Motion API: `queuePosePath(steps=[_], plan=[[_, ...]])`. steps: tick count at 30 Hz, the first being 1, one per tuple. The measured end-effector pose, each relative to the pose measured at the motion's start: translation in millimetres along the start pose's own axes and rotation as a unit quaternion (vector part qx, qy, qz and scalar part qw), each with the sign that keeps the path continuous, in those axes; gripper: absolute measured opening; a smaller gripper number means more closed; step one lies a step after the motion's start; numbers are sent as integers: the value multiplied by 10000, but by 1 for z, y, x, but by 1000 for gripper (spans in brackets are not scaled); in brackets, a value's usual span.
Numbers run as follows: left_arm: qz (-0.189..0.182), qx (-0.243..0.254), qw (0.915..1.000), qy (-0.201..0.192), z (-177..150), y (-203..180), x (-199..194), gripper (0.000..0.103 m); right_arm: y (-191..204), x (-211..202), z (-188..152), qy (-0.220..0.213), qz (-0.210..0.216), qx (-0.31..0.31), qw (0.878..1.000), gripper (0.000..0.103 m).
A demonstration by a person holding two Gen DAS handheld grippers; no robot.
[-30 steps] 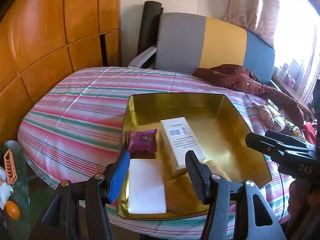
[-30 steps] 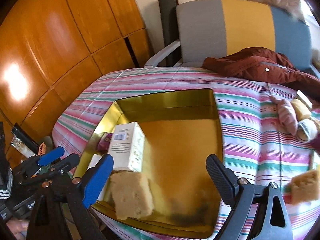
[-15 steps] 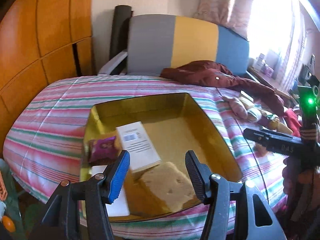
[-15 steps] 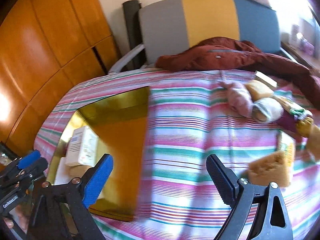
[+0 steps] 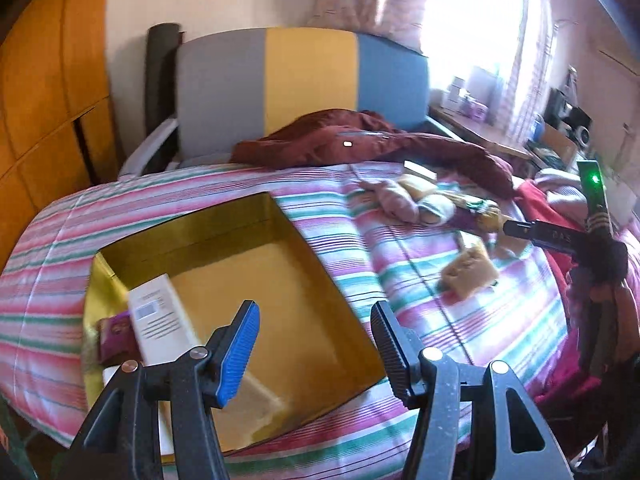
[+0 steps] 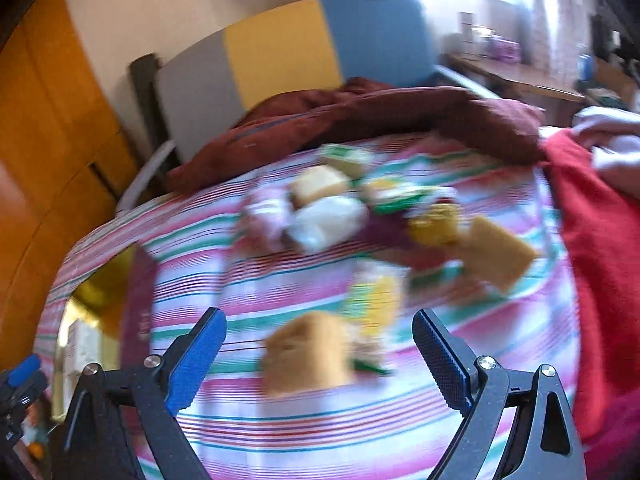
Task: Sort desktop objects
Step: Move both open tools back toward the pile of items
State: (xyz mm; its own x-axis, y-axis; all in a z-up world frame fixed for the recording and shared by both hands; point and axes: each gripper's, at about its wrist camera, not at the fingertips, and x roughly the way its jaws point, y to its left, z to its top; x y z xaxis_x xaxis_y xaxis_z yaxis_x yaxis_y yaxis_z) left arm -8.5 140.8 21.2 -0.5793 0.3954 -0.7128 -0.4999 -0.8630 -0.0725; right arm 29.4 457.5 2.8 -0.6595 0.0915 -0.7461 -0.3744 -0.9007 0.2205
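Note:
An open gold box (image 5: 192,232) lies on the striped bedspread (image 5: 420,320). It holds a white carton (image 5: 160,320), a purple packet (image 5: 114,332) and a pale sponge (image 5: 256,396). My left gripper (image 5: 314,344) hangs open over the box's near right corner with nothing between its fingers. My right gripper (image 6: 320,344) is open wide above a tan sponge (image 6: 308,354) on the bedspread, not touching it. Behind that sponge lies a blurred pile: a yellow packet (image 6: 376,300), a flat tan sponge (image 6: 496,256) and soft toys (image 6: 328,220). The gold box (image 6: 86,292) sits at the right wrist view's left edge.
A maroon jacket (image 5: 360,140) lies across the far side of the bed, in front of a grey, yellow and blue chair back (image 5: 272,76). Wooden wardrobe doors (image 5: 40,80) stand on the left. A red cloth (image 6: 600,220) covers the right. A cluttered desk (image 5: 480,136) stands under the window.
My right gripper swung right, from over the gold box to over the tan sponge and pile, still open. The left gripper also turned right, and the box slid left in its view.

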Motion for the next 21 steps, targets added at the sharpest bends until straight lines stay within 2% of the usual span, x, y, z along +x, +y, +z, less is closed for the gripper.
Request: queuePosePath(steps=[5,10,15,21], plan=[[-411,122,9990,141,11,-26,11,59,-53,-7,8,-50,-392,378,9985,95],[-744,281,9963,329,20,-53,28,59,-86,-9,21,-145,-660,599,9959,95],[-1012,419,9922,591,21,-79,49,59,-91,-3,35,-191,-648,538,9963,95],[-1216,377,9876,916,17,-94,73,59,-73,19,53,-237,-439,-38,9987,92]])
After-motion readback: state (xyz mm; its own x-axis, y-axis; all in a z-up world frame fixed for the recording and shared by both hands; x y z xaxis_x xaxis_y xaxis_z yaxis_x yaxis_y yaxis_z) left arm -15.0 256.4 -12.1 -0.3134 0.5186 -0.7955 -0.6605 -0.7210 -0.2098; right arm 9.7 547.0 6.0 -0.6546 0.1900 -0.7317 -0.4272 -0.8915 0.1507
